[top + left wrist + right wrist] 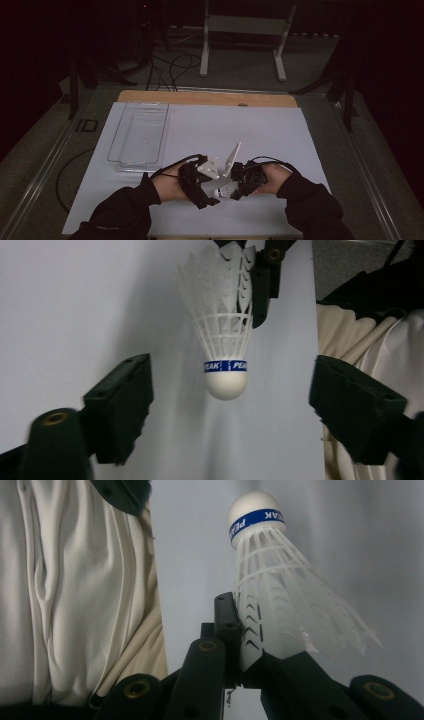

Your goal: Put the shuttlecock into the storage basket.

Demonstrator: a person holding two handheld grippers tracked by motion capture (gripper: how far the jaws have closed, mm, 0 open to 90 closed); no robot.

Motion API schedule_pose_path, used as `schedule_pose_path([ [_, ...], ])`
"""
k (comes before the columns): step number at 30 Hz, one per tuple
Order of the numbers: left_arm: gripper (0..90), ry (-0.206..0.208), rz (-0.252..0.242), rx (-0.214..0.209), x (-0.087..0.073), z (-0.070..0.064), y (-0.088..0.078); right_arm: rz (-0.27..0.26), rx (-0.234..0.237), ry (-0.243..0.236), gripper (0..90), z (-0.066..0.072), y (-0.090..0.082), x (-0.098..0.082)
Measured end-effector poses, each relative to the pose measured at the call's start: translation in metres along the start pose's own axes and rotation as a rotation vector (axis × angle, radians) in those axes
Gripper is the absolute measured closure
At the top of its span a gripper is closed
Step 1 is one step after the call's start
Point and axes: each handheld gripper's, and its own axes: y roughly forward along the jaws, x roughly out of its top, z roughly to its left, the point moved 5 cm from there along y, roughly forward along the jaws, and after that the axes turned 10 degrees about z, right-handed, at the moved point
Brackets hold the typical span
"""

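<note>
A white plastic shuttlecock [226, 189] with a blue band hangs just above the white sheet, between my two hands. My right gripper [243, 632] is shut on the edge of its skirt [280, 605], and its cork [254, 507] points away from that gripper. In the left gripper view the shuttlecock [225, 335] hangs cork down. My left gripper [231, 390] stands open around the cork [226, 385], with a wide gap on each side, and its pads [125, 395] do not touch it. In the high view the left gripper [202, 185] faces the right gripper [241, 182].
A clear plastic tray [140, 132] lies on the white sheet [260, 125] at the left, beyond my hands. A wooden board edge [200, 97] shows at the far side. A person's pale garment [75, 580] hangs close by the grippers. Cables and a white stand [240, 30] are on the floor behind.
</note>
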Motion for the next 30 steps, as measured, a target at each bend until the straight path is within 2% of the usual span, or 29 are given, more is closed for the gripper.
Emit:
schedule_pose_path([
  [4, 25.6, -0.006, 0.023, 0.009, 0.002, 0.001, 0.007, -0.009, 0.002, 0.012, 89.5, 0.0, -0.002, 0.001],
  [9, 33.6, -0.009, 0.038, -0.001, 0.001, 0.003, 0.014, -0.011, -0.001, 0.016, 89.5, -0.001, -0.003, 0.001],
  [12, 37.5, -0.012, 0.054, 0.026, 0.0, 0.004, 0.018, -0.015, 0.003, 0.025, 89.5, -0.002, -0.004, 0.0],
  [14, 40.6, -0.017, 0.054, 0.028, 0.0, 0.005, 0.019, -0.022, 0.001, 0.017, 89.5, -0.002, -0.004, 0.0],
  [21, 49.1, -0.016, 0.056, 0.018, 0.0, 0.005, 0.022, -0.012, 0.001, 0.035, 89.5, -0.001, -0.006, -0.002],
  [23, 52.1, -0.017, 0.045, 0.001, 0.0, 0.005, 0.022, -0.014, 0.001, 0.031, 89.5, -0.001, -0.006, -0.001],
  [30, 59.1, -0.017, 0.057, 0.0, -0.001, 0.007, 0.022, -0.011, -0.006, 0.024, 89.5, -0.002, -0.006, 0.002],
])
